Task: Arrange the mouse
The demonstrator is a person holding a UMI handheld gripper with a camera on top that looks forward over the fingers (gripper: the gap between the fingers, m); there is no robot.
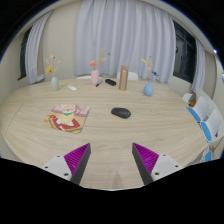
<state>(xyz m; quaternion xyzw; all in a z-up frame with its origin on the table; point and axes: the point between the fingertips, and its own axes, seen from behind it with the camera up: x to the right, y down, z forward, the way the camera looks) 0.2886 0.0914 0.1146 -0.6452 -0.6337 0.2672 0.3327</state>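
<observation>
A dark grey mouse (121, 112) lies on the light wooden table (110, 135), well beyond my fingers and slightly right of the middle between them. A colourful patterned mouse mat (67, 119) lies to its left, apart from it. My gripper (111, 160) is open and empty, its two fingers with magenta pads (76, 157) spread wide over the near part of the table.
Along the far side of the table stand a blue vase (55, 81), a pink figure (95, 75), a brown cylinder (123, 77) and a blue vase (148, 88). Blue chairs (205, 128) stand at the right edge. White curtains hang behind.
</observation>
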